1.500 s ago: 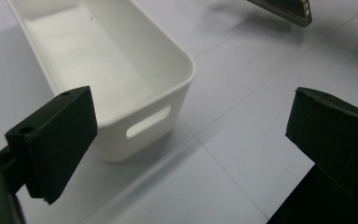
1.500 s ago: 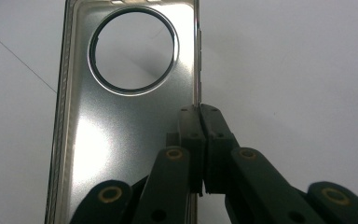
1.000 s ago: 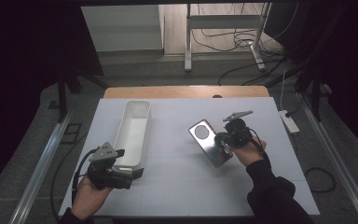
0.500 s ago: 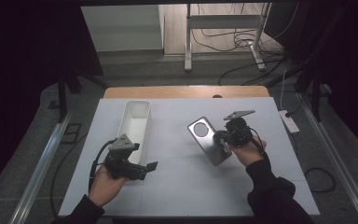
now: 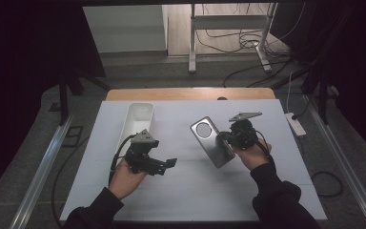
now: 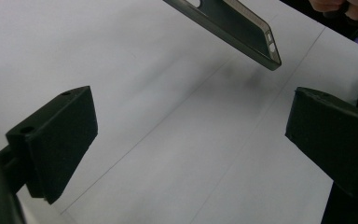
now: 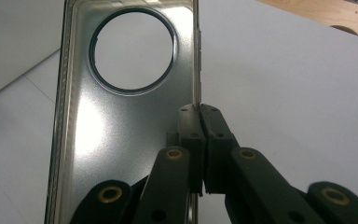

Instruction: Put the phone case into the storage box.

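Observation:
A grey see-through phone case with a round camera hole is held tilted above the white table, right of centre. My right gripper is shut on its side wall. In the right gripper view the two pads pinch the case's right edge below the hole. My left gripper stands open to the left of the case, low over the table, pointing right. In the left gripper view its jaws are wide apart with nothing between them, and the case's lower corner hangs ahead at the top.
A long white tray lies at the left rear of the table, just behind the left hand. The white table sheet runs to a wooden strip at the back. A power strip sits off the right edge.
The left hand has moved its gripper right, from the tray's near end toward the table's middle and the case. The right gripper and the case have stayed put.

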Demonstrator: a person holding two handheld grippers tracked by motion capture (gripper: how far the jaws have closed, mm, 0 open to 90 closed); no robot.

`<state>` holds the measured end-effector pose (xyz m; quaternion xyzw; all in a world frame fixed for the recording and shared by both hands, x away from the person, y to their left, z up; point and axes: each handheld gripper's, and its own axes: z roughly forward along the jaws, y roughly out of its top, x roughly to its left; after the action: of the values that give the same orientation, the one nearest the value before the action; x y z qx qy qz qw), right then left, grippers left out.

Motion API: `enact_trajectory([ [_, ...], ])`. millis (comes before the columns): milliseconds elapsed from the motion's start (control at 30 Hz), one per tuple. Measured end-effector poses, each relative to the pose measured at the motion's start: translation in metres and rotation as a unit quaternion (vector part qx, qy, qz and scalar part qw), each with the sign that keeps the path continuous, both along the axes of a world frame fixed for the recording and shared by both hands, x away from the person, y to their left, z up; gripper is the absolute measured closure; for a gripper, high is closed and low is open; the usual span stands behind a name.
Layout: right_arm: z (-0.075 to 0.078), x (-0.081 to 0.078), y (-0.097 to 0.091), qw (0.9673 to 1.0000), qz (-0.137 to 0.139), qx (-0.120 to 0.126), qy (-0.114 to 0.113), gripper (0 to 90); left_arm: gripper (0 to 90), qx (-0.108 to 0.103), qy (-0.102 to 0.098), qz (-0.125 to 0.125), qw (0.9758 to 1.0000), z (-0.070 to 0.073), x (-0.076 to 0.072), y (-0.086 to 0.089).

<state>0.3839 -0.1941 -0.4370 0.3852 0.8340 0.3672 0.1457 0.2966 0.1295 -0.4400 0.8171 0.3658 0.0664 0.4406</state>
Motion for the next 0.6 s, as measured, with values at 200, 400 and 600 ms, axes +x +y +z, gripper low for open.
enact_trajectory([
  [200, 0.002, -0.001, 0.002, 1.0, 0.002, 0.003, -0.003, 88.9, 2.5, 0.006, 0.004, 0.0, 1.0, -0.002, 0.01, -0.009],
  [400, 0.003, -0.004, 0.006, 0.9999, 0.003, 0.009, -0.007, 89.0, 1.7, -0.006, 0.012, -0.005, 0.9999, -0.003, 0.021, -0.02],
  [600, 0.004, -0.004, 0.007, 0.9999, 0.001, 0.011, -0.01, 89.0, 1.4, -0.017, 0.018, -0.019, 0.9995, -0.006, 0.032, -0.034],
])
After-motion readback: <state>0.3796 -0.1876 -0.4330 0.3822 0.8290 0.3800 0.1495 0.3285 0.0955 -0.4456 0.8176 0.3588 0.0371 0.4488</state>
